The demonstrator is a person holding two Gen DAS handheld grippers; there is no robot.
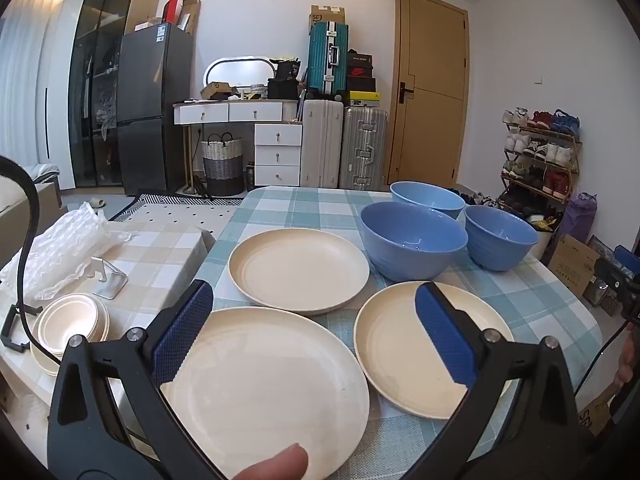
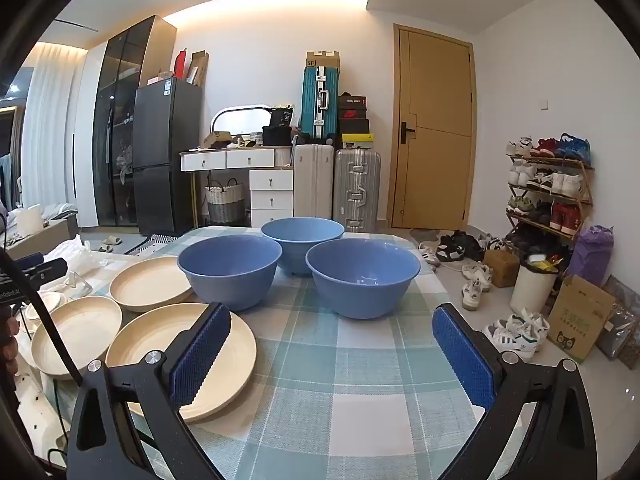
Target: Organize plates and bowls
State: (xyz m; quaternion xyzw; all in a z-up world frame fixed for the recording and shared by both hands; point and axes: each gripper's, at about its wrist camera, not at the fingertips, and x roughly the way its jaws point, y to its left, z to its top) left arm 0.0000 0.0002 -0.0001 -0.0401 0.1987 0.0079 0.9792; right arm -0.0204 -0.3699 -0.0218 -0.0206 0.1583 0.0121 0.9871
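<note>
Three cream plates lie on the checked tablecloth [image 1: 304, 204]: a far one [image 1: 298, 268], a near one [image 1: 272, 384] and a right one [image 1: 400, 356]. Behind them stand three blue bowls: a front one [image 1: 412, 240], a back one [image 1: 428, 198] and a right one [image 1: 500, 236]. My left gripper [image 1: 315, 288] hovers open over the near plates, with nothing between its blue pads. My right gripper [image 2: 331, 310] is open too, above bare cloth, facing the left bowl [image 2: 230, 268], back bowl [image 2: 302, 236] and right bowl [image 2: 362, 276]. Its left finger overlaps the nearest plate [image 2: 168, 344].
A stack of small cream bowls [image 1: 72, 324], a metal stand [image 1: 108, 280] and crumpled plastic wrap [image 1: 60, 248] sit on a lower surface at the left. The table's right edge drops to a floor strewn with shoes [image 2: 516, 332] and a cardboard box [image 2: 580, 316].
</note>
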